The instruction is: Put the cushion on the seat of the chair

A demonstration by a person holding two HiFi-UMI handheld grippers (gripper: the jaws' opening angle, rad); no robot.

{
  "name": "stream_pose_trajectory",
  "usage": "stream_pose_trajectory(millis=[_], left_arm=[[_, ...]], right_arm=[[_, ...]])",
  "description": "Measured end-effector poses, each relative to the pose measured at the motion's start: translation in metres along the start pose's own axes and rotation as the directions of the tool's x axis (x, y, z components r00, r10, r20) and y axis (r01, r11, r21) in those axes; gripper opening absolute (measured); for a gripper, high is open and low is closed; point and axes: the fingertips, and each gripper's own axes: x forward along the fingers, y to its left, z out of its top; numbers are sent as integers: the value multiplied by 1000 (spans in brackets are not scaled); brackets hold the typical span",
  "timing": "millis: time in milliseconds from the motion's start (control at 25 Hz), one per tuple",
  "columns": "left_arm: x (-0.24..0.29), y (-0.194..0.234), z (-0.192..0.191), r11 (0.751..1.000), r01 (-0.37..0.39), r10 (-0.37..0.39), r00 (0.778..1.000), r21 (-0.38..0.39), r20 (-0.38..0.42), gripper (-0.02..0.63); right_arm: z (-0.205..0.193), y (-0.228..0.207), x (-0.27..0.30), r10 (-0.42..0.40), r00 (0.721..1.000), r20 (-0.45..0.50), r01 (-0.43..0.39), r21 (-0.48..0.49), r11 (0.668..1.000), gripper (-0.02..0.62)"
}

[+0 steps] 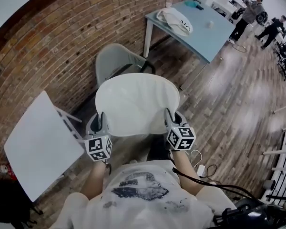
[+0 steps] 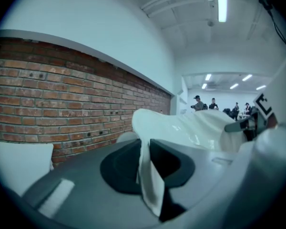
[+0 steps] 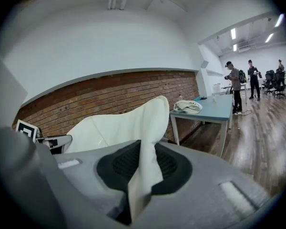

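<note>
A white cushion [image 1: 136, 104] hangs flat between my two grippers, in front of the person's chest. My left gripper [image 1: 101, 123] is shut on the cushion's left edge [image 2: 148, 175]; its dark pads pinch the white fabric. On the cushion's right edge [image 3: 145, 166] my right gripper [image 1: 173, 120] is shut the same way. Beyond the cushion, against the brick wall, stands a pale grey-green chair [image 1: 115, 57]; its seat is partly hidden by the cushion. The cushion is held above the floor, nearer to me than the chair.
A white table [image 1: 38, 144] stands at the left by the brick wall [image 1: 47, 46]. A light blue table [image 1: 200, 25] with a white bag [image 1: 176, 20] is at the far right. People [image 1: 250, 13] stand in the distance. Cables [image 1: 205, 173] lie on the wooden floor.
</note>
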Motion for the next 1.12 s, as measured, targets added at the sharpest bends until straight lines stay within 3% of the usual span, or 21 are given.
stream_pose_trajectory(millis=[320,520,720,920,1120], left_arm=[[84,-23,-6,983,-175,172,983,-50,-65,49],[147,-52,-15,946,-310,297,947,-99,-125,49],[179,-77,-25,889,-438,411,893,-137,-184,49],[196,-76,-30,852,-506,474,854,-132,-215,49],[214,-71,-43,832,-540,505,832,-125,-229,49]], right_arm=[[30,-68,114,156,982,-105,-160,-35,986,51],[52,-122,190,269,942,-203,-288,-73,955,51],[64,-152,251,371,885,-283,-410,-93,907,51],[62,-156,287,426,844,-327,-473,-77,878,51],[46,-160,316,437,824,-361,-491,-67,869,51]])
